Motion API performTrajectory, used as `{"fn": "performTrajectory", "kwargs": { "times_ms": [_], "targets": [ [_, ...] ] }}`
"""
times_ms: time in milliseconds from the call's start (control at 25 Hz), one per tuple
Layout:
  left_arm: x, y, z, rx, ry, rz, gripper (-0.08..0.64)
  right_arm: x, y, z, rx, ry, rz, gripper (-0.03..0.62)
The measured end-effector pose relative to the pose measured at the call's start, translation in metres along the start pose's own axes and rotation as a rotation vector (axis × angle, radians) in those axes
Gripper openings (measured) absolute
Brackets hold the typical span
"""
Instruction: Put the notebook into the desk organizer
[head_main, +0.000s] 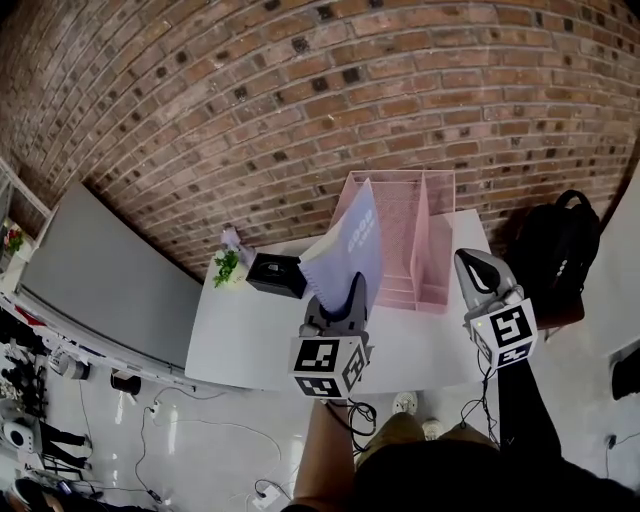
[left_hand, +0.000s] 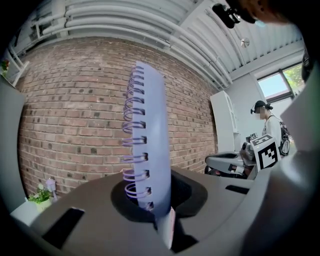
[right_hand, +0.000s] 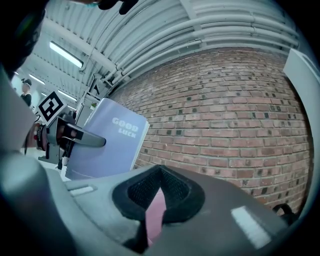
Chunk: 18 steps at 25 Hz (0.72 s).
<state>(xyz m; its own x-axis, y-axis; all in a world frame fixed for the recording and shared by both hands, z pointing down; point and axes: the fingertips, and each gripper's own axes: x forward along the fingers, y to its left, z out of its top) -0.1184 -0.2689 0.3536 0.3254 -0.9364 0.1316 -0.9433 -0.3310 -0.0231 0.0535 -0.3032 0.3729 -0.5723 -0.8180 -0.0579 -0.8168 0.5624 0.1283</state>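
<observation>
While I look down in the head view, I count two grippers over one white table (head_main: 245, 335). My left gripper (head_main: 352, 298) carries one lilac notebook (head_main: 352, 245), which stands upright at 12 o'clock from its marker cube, lifted off the tabletop. One pink mesh desk organizer (head_main: 436, 238) sits at 1 o'clock from the notebook, against the brick wall (head_main: 300, 110); the notebook overlaps its left edge, and I cannot tell whether they touch. My right gripper (head_main: 478, 275) hangs at 3 o'clock from the left one, well apart. One black box (head_main: 277, 275) and one small plant (head_main: 227, 266) lie at 9 o'clock from the notebook, and one black backpack (head_main: 555, 255) lies off the table at 3 o'clock.

In the left gripper view, the left gripper (left_hand: 162, 220) is clamped on the bottom edge of the notebook (left_hand: 154, 145), seen edge-on with its spiral binding at 9 o'clock. The right gripper (left_hand: 235, 162) shows at 3 o'clock, and one person (left_hand: 270, 120) stands far behind it.

In the right gripper view, the right gripper (right_hand: 154, 210) has its jaws pressed together with nothing between them. The notebook (right_hand: 107, 142) shows its cover at 10 o'clock, with the left gripper (right_hand: 75, 135) across it.
</observation>
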Motion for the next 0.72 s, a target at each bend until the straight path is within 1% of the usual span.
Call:
{"fn": "performTrajectory", "kwargs": {
  "times_ms": [200, 480, 720],
  "targets": [
    [0.030, 0.012, -0.002, -0.013, 0.024, -0.050, 0.038, 0.022, -0.011, -0.004, -0.018, 0.020, -0.035, 0.000],
    [0.082, 0.035, 0.004, -0.014, 0.035, -0.128, 0.038, 0.062, -0.027, -0.008, -0.064, 0.052, -0.088, 0.000],
    [0.117, 0.050, 0.004, -0.013, 0.053, -0.208, 0.038, 0.092, -0.042, -0.015, -0.061, 0.075, -0.160, 0.000]
  ]
}}
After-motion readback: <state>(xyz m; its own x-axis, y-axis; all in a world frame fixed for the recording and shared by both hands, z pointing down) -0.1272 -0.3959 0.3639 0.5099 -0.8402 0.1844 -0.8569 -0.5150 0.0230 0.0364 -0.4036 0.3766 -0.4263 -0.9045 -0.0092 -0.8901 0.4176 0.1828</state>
